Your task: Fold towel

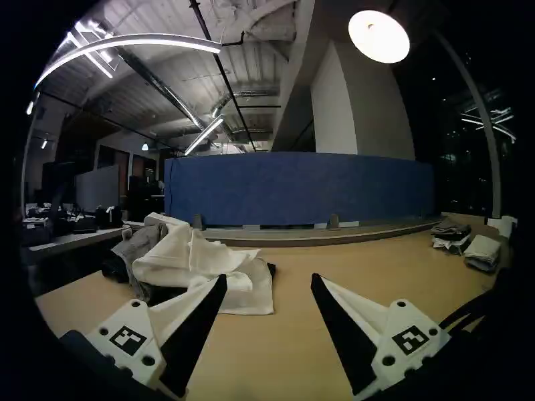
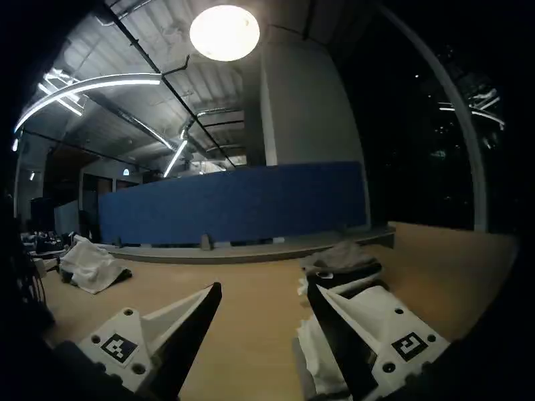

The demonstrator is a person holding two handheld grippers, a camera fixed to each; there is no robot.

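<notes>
A heap of crumpled towels (image 1: 200,267), white on top with grey and dark ones under it, lies on the wooden table (image 1: 281,334) just ahead and left of my left gripper (image 1: 267,279). That gripper is open, holding nothing, its left finger close to the heap's edge. In the right gripper view the same heap (image 2: 90,266) lies far off to the left. My right gripper (image 2: 262,286) is open too. A stack of folded towels (image 2: 341,264), grey, dark and white, sits right at its right finger; I cannot tell whether they touch.
A blue divider panel (image 1: 294,187) runs along the table's far edge. The folded stack (image 1: 468,244) is at the far right in the left gripper view. Desks with clutter (image 1: 67,224) stand to the left. A bright round lamp (image 2: 224,32) hangs overhead.
</notes>
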